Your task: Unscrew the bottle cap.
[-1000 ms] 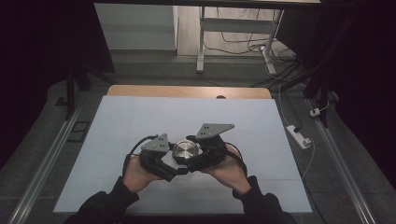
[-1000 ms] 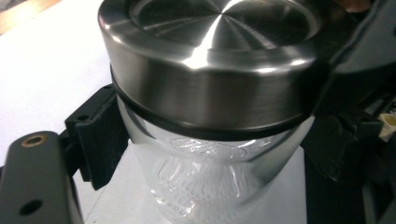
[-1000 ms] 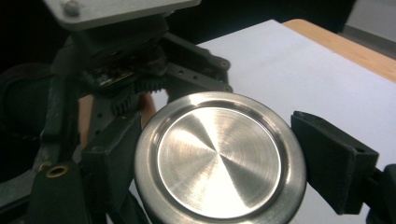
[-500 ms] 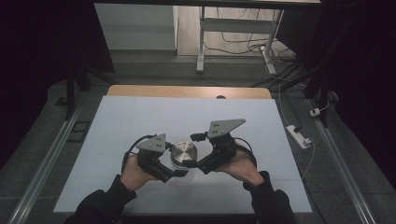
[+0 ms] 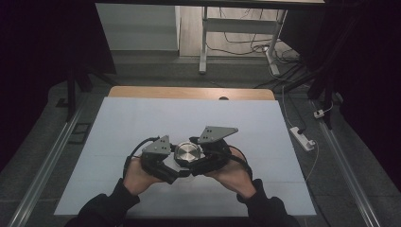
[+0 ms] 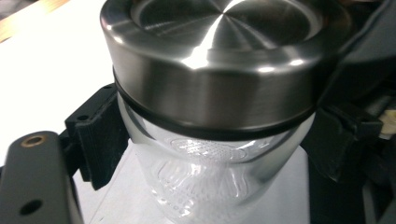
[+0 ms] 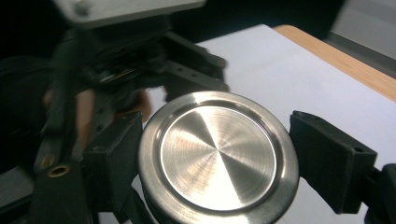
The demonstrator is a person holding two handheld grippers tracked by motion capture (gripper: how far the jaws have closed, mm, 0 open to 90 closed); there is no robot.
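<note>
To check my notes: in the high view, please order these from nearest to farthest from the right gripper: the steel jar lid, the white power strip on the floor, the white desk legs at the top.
1. steel jar lid: at the right gripper, between both hands.
2. white power strip: on the floor, right of the table.
3. white desk legs: far back, beyond the table.

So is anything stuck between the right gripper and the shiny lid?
Nothing visible is. The right gripper straddles the metal lid of the glass jar: one jaw touches its rim, the other stands just off it.
</note>
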